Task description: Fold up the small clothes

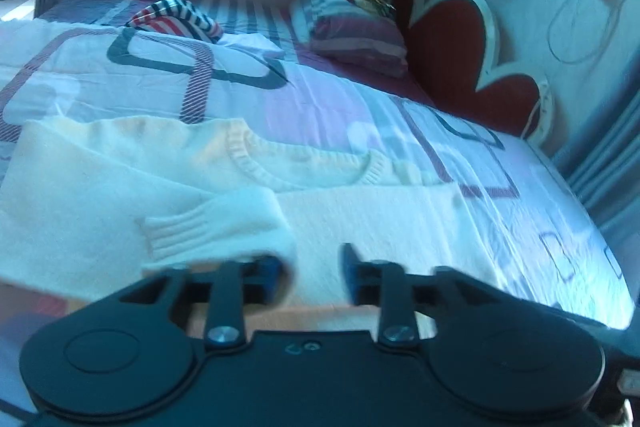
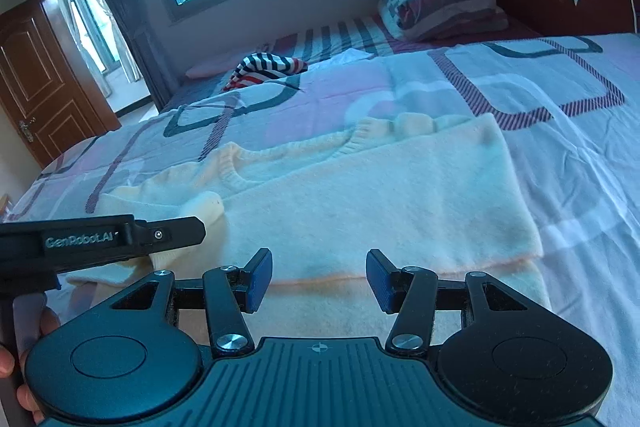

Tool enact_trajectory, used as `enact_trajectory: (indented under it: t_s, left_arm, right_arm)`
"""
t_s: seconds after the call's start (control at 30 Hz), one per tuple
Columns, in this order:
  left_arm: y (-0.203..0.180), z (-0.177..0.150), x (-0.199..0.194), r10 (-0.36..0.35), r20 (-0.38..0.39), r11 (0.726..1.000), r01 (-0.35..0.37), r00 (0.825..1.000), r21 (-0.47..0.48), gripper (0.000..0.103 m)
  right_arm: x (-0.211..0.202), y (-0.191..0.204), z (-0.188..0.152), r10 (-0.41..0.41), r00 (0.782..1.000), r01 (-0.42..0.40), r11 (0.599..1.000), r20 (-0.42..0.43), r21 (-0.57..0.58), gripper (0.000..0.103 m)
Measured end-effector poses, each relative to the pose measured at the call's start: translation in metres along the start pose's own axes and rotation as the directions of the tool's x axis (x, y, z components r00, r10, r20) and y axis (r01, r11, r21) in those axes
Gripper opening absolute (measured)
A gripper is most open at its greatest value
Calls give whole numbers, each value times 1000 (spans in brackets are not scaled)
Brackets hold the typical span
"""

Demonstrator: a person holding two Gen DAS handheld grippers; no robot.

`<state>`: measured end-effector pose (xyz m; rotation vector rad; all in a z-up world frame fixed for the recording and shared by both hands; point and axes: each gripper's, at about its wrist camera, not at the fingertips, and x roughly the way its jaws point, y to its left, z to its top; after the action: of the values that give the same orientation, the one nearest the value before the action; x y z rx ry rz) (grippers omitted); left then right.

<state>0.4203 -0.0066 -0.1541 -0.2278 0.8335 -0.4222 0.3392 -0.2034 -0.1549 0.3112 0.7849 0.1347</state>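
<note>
Right gripper (image 2: 319, 279) nearest, jaws parted, nothing between; left gripper (image 1: 310, 273) likewise gapes, empty. Cream sweater (image 2: 360, 187) lies part-folded on the bed (image 2: 580, 155), at 12 o'clock. Soft, light, limp knit (likely sags); pinch hem corners or ribbed cuff (image 1: 188, 233).

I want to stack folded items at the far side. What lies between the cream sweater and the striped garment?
Only bare patterned bedcover lies between the cream sweater and the striped garment, seen best in the right wrist view.
</note>
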Motion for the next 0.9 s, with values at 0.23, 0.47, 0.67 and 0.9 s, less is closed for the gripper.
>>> enact_trajectory:
  t_s: [0.23, 0.47, 0.67, 0.9]
  left_arm:
    - [13, -7, -50, 75, 100, 997, -78, 992, 25, 74]
    - [69, -17, -78, 241, 108, 970, -237, 965, -46, 74]
    - [97, -33, -78, 324, 55, 946, -321, 945, -57, 73]
    - [97, -41, -62, 343, 47, 939, -343, 938, -21, 72]
  right_arm:
    - [5, 24, -5, 90, 996, -90, 996, -23, -13, 52]
    - [23, 80, -23, 124, 990, -135, 970, -68, -201, 52]
    - [43, 97, -41, 35, 997, -57, 934, -68, -352, 52]
    - [56, 100, -20, 40, 999, -48, 948, -32, -313, 45]
